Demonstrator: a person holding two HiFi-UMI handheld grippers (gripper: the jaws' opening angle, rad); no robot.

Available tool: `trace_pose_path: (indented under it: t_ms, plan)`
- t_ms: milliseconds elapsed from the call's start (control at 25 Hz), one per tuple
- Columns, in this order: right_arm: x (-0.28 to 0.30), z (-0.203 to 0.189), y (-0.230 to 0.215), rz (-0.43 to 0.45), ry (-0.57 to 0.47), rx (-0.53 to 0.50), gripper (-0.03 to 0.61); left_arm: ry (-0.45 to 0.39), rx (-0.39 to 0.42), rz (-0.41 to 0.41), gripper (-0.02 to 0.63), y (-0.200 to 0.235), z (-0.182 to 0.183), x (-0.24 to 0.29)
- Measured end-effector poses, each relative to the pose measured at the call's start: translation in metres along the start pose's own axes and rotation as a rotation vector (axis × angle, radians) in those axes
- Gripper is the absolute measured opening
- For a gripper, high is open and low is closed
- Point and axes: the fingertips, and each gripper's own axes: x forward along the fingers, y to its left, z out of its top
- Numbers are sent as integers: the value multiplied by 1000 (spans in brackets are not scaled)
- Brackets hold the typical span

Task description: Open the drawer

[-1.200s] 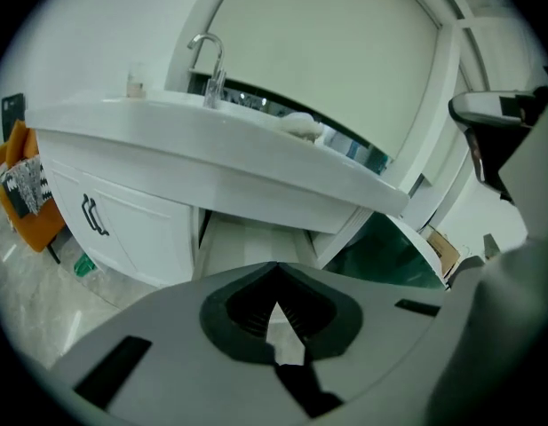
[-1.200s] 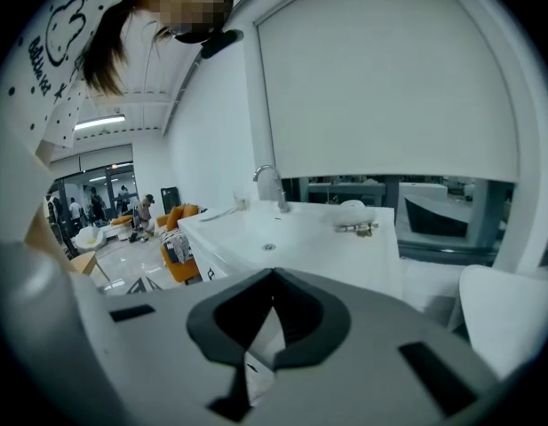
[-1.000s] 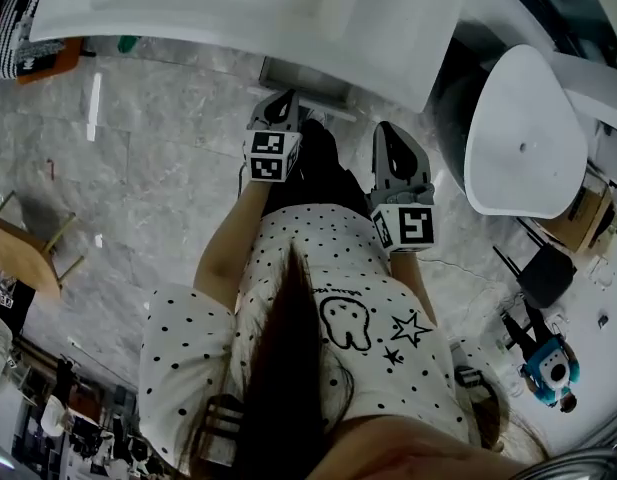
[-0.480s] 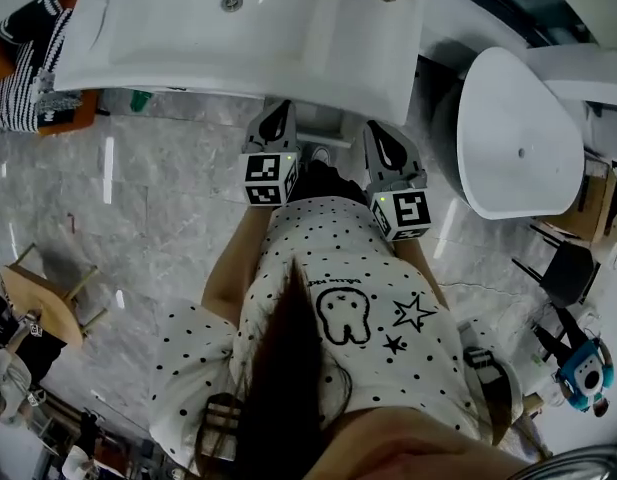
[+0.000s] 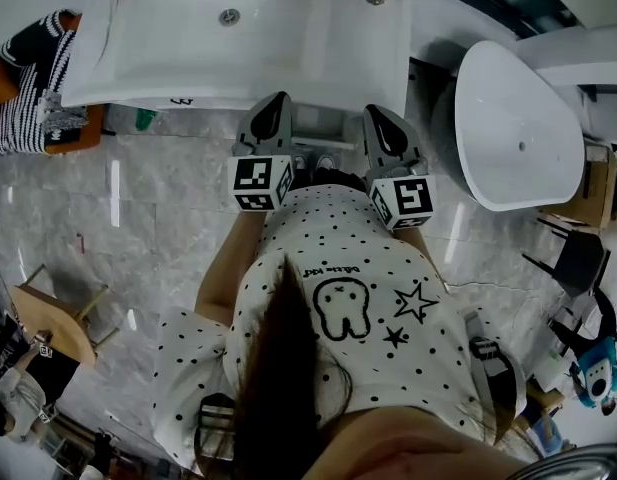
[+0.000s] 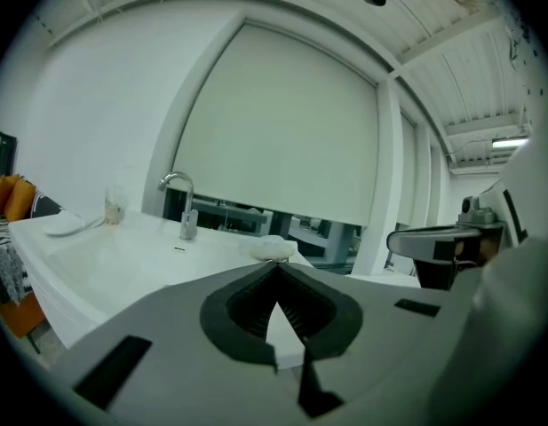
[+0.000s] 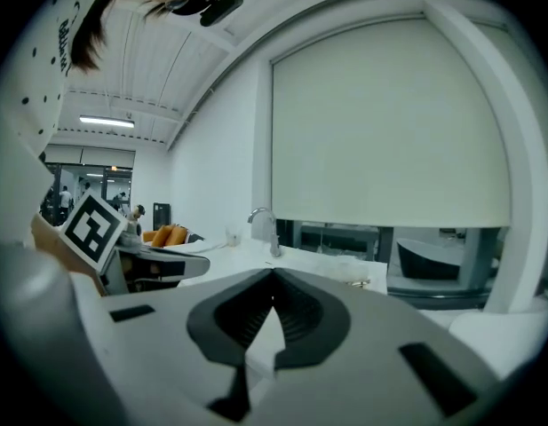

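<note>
We are viewing a grey marble floor [image 5: 158, 208] that is reflecting bright streaks of light. A white washbasin [image 5: 288, 48] is standing at the top of the head view, with its drain [image 5: 229, 16] showing. A chrome faucet [image 6: 180, 204] is rising from its far edge. Behind the basin, we are seeing a large pale blind [image 6: 282, 131] filling an arched recess in the white wall. A white bathtub [image 5: 513, 128] is sitting just to the right of the basin. A wooden chair [image 5: 53, 318] is standing well apart at the left. A strip light [image 7: 107, 122] is glowing on the slatted ceiling [image 7: 158, 69].
</note>
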Motion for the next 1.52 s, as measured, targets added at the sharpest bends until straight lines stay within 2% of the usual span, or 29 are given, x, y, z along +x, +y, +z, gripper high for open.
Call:
trace_pose_path:
  t_ms: [120,400,560,840,1040,1320,1520]
  plan:
    - [-1,2,0,-30,2,7,12,-19,7,-22,5,-1,12,-9]
    - [-12,18,11,-73,-32,12,12,-110,39,-17,5,5,44,-50]
    - [-13,23,13,-57,-67,18,12,-135,37,-2,5,4,47,-59]
    - [-15,11,22,-42,-28,23,12,-107,1,-42,5,0,42,-58]
    - [-14,9,28,-31,0,-3,12,-104,22,-91,5,-13,44,-55]
    - [-6,10,48,44,6,-52,12,-111,37,-99,5,-14,48,-56]
    - [-2,13,50,58,-6,-60,12,-87,41,-91,5,-11,46,-52]
